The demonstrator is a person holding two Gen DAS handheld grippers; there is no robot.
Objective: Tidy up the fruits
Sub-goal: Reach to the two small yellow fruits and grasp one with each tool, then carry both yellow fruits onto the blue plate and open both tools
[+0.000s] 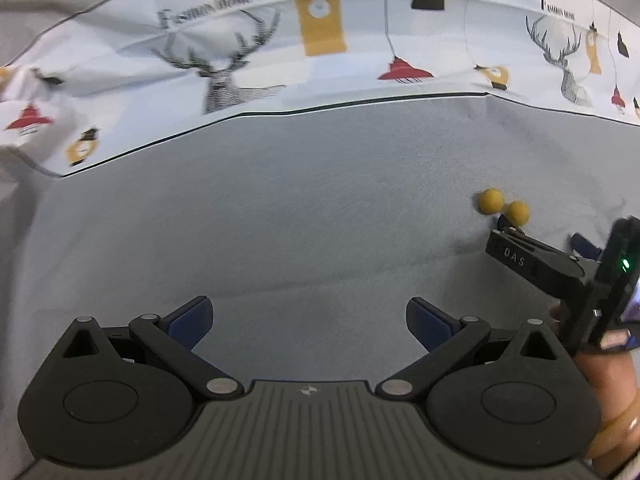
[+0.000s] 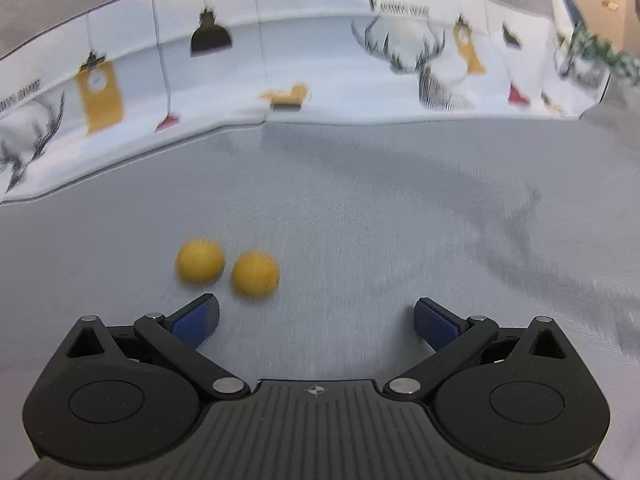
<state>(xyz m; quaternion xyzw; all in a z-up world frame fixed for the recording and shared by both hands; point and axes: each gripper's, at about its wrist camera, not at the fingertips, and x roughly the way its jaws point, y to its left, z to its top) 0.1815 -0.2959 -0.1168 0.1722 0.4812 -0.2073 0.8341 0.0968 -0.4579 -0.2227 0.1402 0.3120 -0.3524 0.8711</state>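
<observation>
Two small yellow round fruits (image 2: pixel 227 267) lie side by side, nearly touching, on the grey cloth-covered table (image 2: pixel 380 220), just beyond the left fingertip of the right gripper (image 2: pixel 316 320), whose fingers are spread wide and hold nothing. The left gripper (image 1: pixel 310 320) hangs over bare cloth to the left, likewise released and empty. A printed deer-and-lamp backdrop (image 1: pixel 320 60) stands at the far edge.

"DAS" stands on the right gripper (image 1: pixel 516 236); "Fashion Home" is printed on the patterned cloth (image 1: pixel 208 12).
</observation>
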